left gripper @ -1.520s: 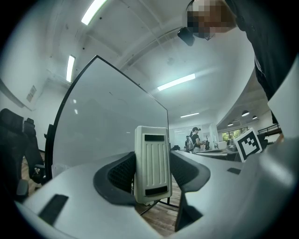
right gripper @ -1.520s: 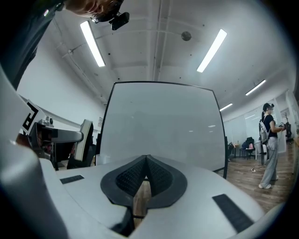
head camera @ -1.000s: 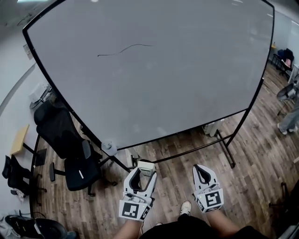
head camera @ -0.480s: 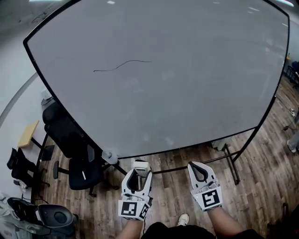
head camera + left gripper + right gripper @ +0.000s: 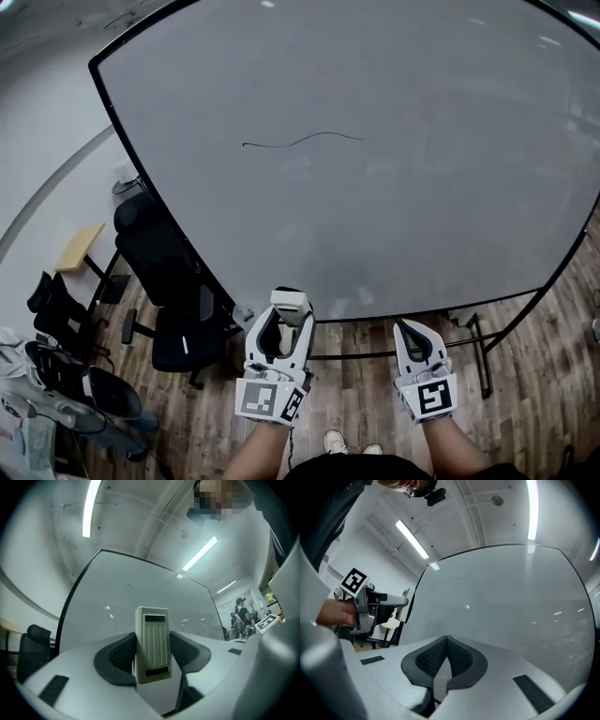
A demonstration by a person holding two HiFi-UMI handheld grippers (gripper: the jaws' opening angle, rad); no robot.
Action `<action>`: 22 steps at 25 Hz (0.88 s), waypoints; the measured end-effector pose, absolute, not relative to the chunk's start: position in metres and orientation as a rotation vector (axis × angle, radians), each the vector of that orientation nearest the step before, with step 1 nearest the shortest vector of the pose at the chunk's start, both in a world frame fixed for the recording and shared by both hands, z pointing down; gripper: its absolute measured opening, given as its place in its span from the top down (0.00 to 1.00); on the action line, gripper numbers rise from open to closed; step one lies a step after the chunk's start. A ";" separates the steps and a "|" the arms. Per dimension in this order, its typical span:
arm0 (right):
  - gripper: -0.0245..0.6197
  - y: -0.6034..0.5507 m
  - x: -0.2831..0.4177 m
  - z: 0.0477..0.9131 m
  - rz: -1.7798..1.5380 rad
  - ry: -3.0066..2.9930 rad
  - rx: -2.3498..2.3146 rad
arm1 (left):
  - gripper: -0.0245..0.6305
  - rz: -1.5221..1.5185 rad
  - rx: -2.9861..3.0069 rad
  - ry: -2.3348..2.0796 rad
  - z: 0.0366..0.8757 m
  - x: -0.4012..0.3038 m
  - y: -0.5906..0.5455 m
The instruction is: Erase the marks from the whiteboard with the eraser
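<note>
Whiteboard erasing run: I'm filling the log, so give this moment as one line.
left gripper: shut on eraser | right gripper: shut, empty | whiteboard: one black mark, eraser not yet on it

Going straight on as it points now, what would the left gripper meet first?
The left gripper's eraser would probably reach the whiteboard first, apparently below the black mark; depth is unclear.

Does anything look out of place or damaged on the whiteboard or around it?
Nothing looks damaged or askew. The only blemish is a thin wavy black line on the whiteboard, left of centre. The left gripper holds the eraser straight; the right gripper is shut and empty.
</note>
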State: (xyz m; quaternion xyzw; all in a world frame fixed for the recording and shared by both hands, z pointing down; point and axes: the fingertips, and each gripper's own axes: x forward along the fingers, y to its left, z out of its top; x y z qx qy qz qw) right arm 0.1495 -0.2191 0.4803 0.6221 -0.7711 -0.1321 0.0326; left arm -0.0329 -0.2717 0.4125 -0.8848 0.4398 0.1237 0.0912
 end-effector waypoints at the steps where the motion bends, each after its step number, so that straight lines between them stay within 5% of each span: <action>1: 0.93 -0.224 0.146 0.476 -0.419 -2.375 1.913 | 0.59 0.379 -2.614 1.314 0.404 -0.037 -0.279; 22: 0.93 -0.284 0.127 0.406 -0.545 -2.329 1.969 | 0.59 0.474 -2.521 1.402 0.258 -0.092 -0.382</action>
